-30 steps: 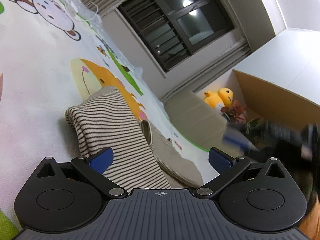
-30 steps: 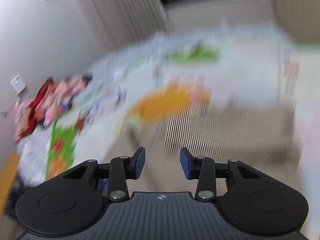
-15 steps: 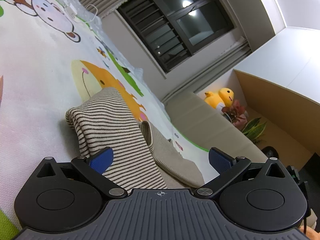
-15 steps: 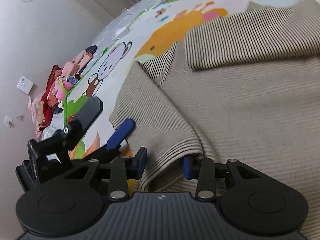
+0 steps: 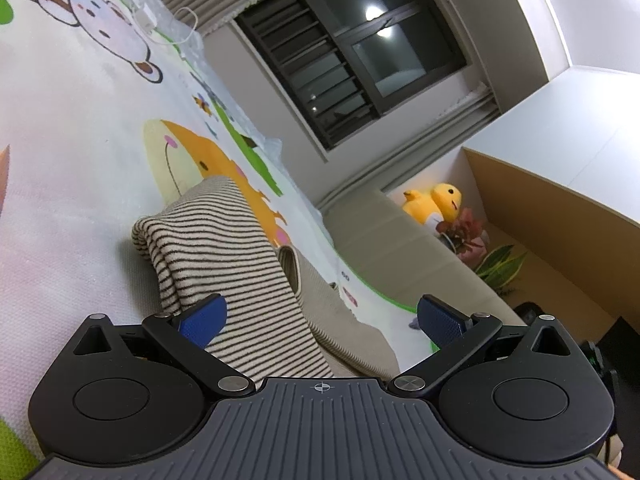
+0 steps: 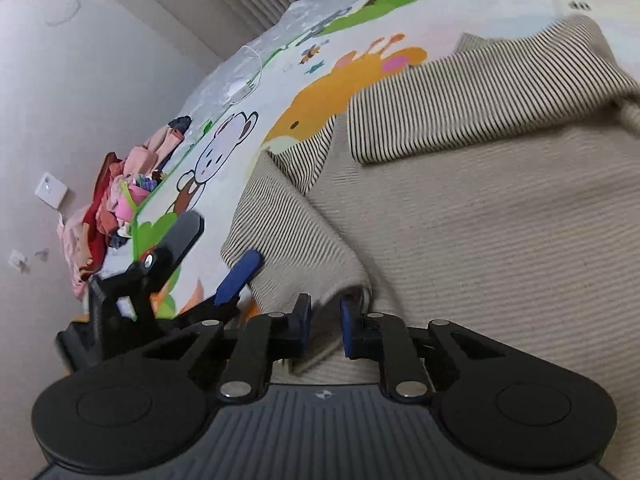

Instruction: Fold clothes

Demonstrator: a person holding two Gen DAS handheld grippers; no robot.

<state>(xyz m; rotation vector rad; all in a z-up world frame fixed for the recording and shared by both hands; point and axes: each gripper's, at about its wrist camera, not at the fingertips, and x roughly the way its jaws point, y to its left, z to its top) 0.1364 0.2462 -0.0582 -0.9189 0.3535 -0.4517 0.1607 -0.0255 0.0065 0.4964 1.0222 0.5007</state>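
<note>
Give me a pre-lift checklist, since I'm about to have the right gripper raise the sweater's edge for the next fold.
1. Fabric between the right gripper: ok, a fold of the beige sweater sits there as the jaws are closing.
2. Firm pinch: cannot tell, the pads' contact is blurred.
3. Left gripper free: ok, open, holding nothing.
4. Striped sleeve folded across the body: ok.
5. Play mat around the sweater clear: ok.
6. Clothes pile apart: ok.

dark barred window (image 5: 352, 60), pale walls (image 6: 80, 92)
</note>
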